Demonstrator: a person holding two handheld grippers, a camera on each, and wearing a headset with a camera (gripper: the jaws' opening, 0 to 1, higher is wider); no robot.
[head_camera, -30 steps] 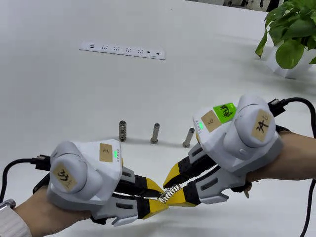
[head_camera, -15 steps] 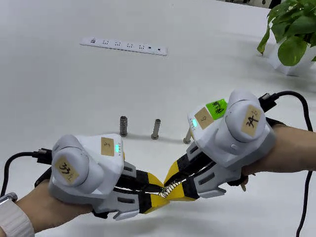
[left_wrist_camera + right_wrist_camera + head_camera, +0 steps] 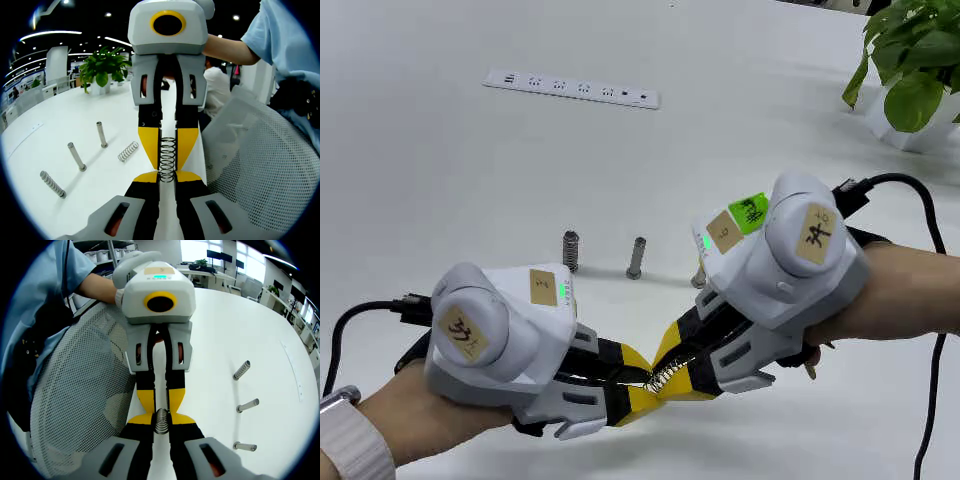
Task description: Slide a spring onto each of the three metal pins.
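Left gripper (image 3: 642,384) and right gripper (image 3: 676,368) both pinch one spring (image 3: 662,378), low center; a bad tug could fling it away.

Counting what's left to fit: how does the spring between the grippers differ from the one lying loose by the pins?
The held silvery coil spring is clamped by the yellow-tipped fingers of the left gripper and right gripper; the loose silvery coil spring is untouched. The held one is off the white table; the loose one lies on it beside a bare metal pin. Neither is on a pin.
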